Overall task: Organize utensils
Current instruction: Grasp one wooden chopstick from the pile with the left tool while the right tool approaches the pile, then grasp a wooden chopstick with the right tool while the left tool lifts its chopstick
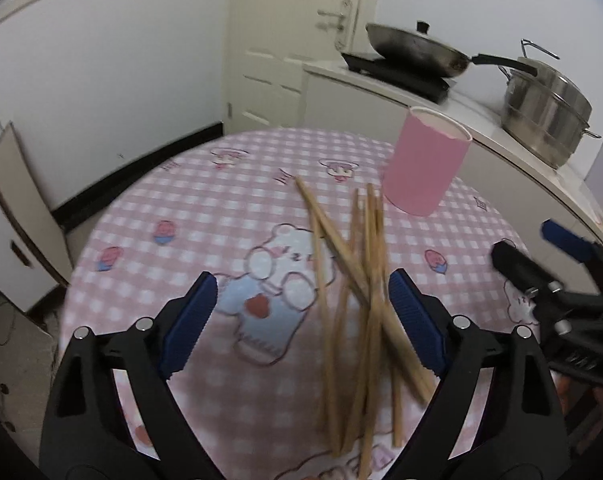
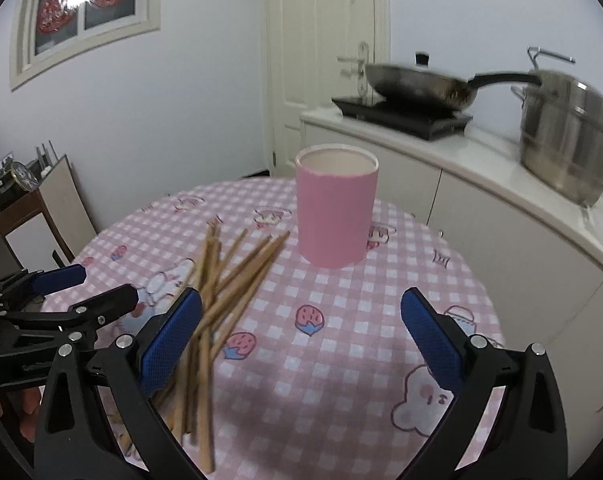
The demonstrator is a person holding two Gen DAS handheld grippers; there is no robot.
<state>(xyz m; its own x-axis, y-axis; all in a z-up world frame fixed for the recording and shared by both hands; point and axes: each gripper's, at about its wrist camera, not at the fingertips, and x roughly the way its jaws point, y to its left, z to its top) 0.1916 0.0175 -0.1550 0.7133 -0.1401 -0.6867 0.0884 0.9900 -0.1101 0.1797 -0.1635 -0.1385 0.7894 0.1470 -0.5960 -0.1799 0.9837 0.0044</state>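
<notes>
Between the wide-open, empty jaws of the left gripper (image 1: 301,312) — chopsticks (image 1: 361,300), long axes running away toward the pink cup (image 1: 423,162). Nearer that gripper than the right gripper (image 2: 301,324) — also open, holding nothing.

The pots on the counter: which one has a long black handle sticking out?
The dark wok, sitting on the black cooktop. Its long black handle points toward the shiny steel steamer pot, which has only thin wire handles.

Matt pale wood chopsticks (image 1: 365,264) lie on a soft checked cloth (image 1: 205,208). At one o'clock from them the pink holder (image 2: 335,212) looks smooth and matt. The fingers (image 1: 191,316) carry ribbed blue rubbery pads on matt black plastic. Beyond, a steel pot (image 2: 569,140) shines glossy.
</notes>
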